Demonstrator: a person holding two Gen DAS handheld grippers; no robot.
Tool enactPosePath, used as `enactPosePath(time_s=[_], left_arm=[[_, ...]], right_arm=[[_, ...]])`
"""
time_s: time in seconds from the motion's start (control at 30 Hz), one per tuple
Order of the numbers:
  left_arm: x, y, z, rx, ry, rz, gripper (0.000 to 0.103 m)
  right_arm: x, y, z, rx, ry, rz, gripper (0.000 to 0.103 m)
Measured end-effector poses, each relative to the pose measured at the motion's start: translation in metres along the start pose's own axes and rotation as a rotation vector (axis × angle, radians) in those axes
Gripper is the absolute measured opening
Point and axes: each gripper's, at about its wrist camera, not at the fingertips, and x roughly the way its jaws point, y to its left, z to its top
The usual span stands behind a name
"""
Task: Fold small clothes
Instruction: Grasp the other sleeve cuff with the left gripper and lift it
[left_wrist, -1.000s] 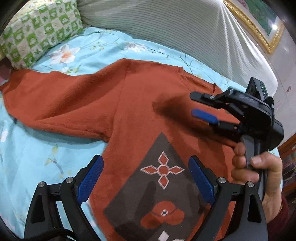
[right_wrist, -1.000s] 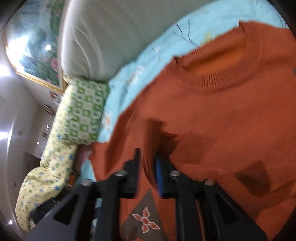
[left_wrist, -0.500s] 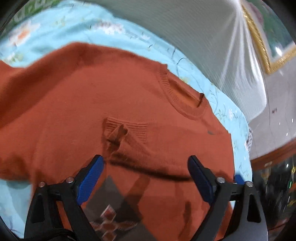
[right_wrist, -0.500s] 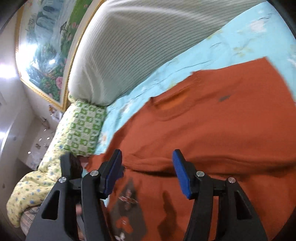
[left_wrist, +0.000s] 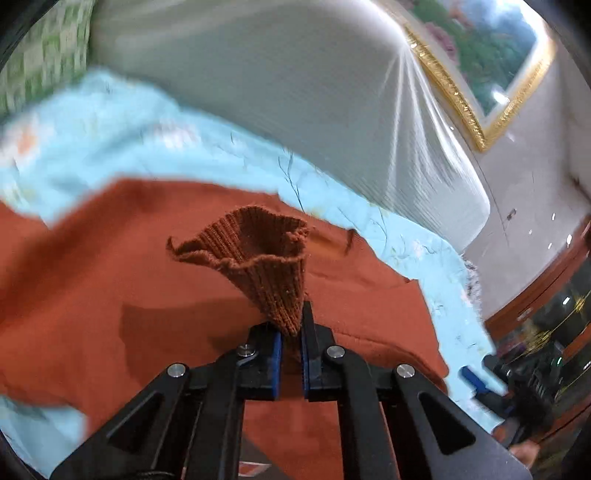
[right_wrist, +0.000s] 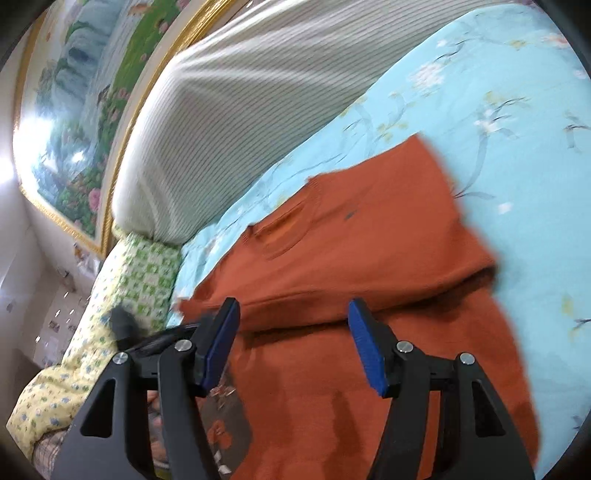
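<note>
A rust-orange knit sweater (left_wrist: 92, 288) lies on a light blue floral bedsheet (left_wrist: 110, 129). My left gripper (left_wrist: 290, 341) is shut on the sweater's ribbed sleeve cuff (left_wrist: 258, 258), which stands up above the fingers. In the right wrist view the sweater (right_wrist: 369, 240) has one sleeve folded across its chest, the collar (right_wrist: 284, 232) toward the headboard. My right gripper (right_wrist: 291, 347) is open and empty just above the folded sleeve. The right gripper also shows at the left wrist view's lower right (left_wrist: 476, 380).
A white ribbed headboard cushion (left_wrist: 295, 92) backs the bed. A gold-framed painting (right_wrist: 74, 110) hangs above it. A green checked pillow (right_wrist: 147, 273) and a yellow floral quilt (right_wrist: 74, 369) lie at the side. Wooden furniture (left_wrist: 546, 288) stands beyond the bed.
My left gripper has closed on the sleeve cuff and raised it. My right gripper has let go of the sleeve it laid across the chest, opened and drawn back.
</note>
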Motion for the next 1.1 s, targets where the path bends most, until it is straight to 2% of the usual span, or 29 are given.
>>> enactPosePath(time_s=[0.07, 0.2, 0.3, 0.37, 0.43, 0.53, 0.63, 0.7, 0.73, 0.77, 0.83, 0.87, 0.97, 1.03, 1.1], left_arm=[[0.014, 0.019, -0.007, -0.006, 0.057, 0.052, 0.006], [0.029, 0.044, -0.026, -0.044, 0.106, 0.071, 0.006], [0.029, 0.050, -0.032, -0.054, 0.094, 0.060, 0.007], [0.025, 0.050, -0.032, -0.052, 0.075, 0.052, 0.007], [0.022, 0.056, -0.032, -0.059, 0.067, 0.050, 0.007], [0.013, 0.055, -0.032, -0.058, 0.061, 0.086, 0.007], [0.009, 0.059, -0.033, -0.066, 0.054, 0.087, 0.007], [0.005, 0.061, -0.033, -0.065, 0.047, 0.083, 0.007], [0.003, 0.061, -0.033, -0.063, 0.036, 0.082, 0.007], [0.000, 0.062, -0.032, -0.061, 0.025, 0.078, 0.007], [-0.002, 0.063, -0.031, -0.064, 0.021, 0.069, 0.007], [-0.002, 0.064, -0.031, -0.064, 0.030, 0.077, 0.007], [-0.008, 0.060, -0.034, -0.059, 0.042, 0.089, 0.013], [-0.018, 0.060, -0.038, -0.063, 0.039, 0.082, 0.022], [-0.029, 0.063, -0.041, -0.085, 0.034, 0.082, 0.030]], right_arm=[[-0.003, -0.009, 0.005, 0.012, -0.023, -0.031, 0.062], [-0.002, -0.026, 0.016, 0.025, -0.026, -0.112, 0.062], [0.010, -0.030, 0.036, -0.054, 0.003, -0.212, 0.071], [0.024, -0.030, 0.054, -0.126, 0.012, -0.277, 0.072], [0.044, -0.037, 0.072, -0.157, 0.062, -0.337, 0.073], [0.075, -0.049, 0.083, -0.174, 0.159, -0.364, 0.073], [0.100, -0.049, 0.078, -0.242, 0.230, -0.388, 0.072], [0.111, -0.037, 0.067, -0.380, 0.253, -0.419, 0.029], [0.112, -0.035, 0.066, -0.389, 0.257, -0.407, 0.014], [0.108, -0.035, 0.071, -0.375, 0.230, -0.409, 0.009], [0.095, -0.036, 0.082, -0.356, 0.140, -0.460, 0.003], [0.089, -0.041, 0.089, -0.324, 0.105, -0.518, 0.003], [0.080, -0.042, 0.091, -0.275, 0.088, -0.577, 0.004], [0.068, -0.023, 0.080, -0.281, 0.050, -0.421, 0.004], [0.075, 0.000, 0.064, -0.324, 0.102, -0.279, 0.005]])
